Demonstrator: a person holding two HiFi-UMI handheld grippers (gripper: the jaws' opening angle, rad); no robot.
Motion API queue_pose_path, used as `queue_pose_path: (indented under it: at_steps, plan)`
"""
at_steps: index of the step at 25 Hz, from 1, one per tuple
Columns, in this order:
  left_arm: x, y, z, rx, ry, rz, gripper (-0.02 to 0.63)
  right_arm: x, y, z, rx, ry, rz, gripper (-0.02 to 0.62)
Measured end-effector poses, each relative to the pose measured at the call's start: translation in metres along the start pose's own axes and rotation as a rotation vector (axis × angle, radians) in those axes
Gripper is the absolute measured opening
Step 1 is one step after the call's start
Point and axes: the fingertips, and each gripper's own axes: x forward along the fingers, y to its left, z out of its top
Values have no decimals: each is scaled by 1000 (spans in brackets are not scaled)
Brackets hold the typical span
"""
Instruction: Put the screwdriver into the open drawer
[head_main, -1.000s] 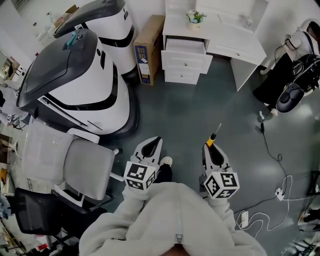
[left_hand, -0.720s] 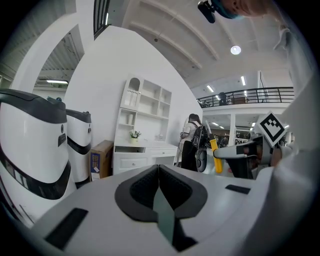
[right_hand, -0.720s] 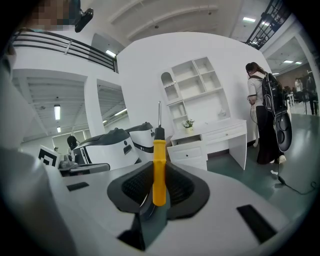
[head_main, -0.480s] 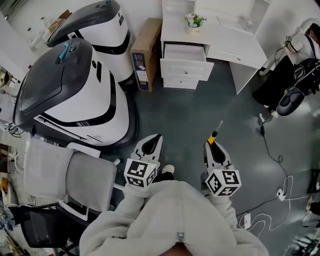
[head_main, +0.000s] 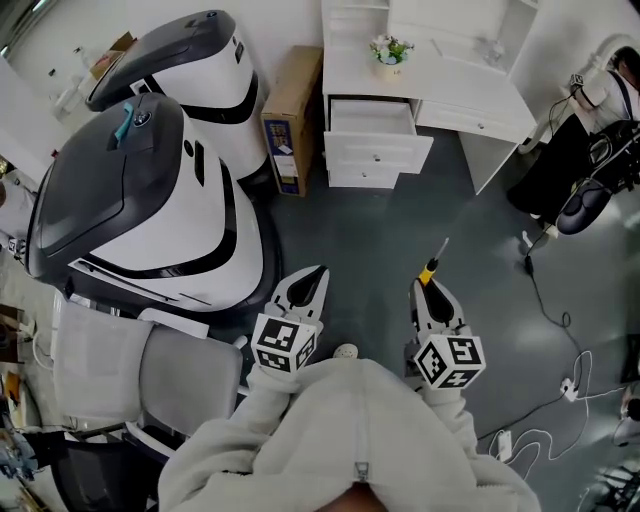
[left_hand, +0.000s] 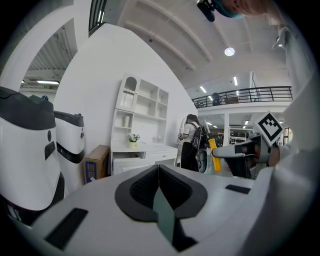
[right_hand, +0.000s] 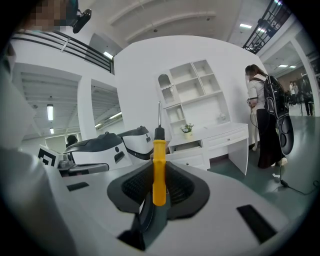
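While the right gripper clamped the yellow-handled screwdriver, its shaft aimed at 12 o'clock, the left gripper sat at its 9 o'clock, jaws pressed together on nothing. The open drawer waited well apart at 11 o'clock.

Wearing a pale cream fleece jacket with a centre zip, sleeves covering both wrists. Showing white-shelled, black-padded left gripper and right gripper, each bearing a black-and-white marker cube.
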Motion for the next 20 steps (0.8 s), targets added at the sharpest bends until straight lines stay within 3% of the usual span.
queue_pose_path:
  at_steps: [13,20]
  plan:
    - [-17,25,1,-36,-23,15,17,19,26,9,-15,-5,16,89]
    - [-15,27,-8,-49,-12,21,17,17,15,2,5,4,-1,89]
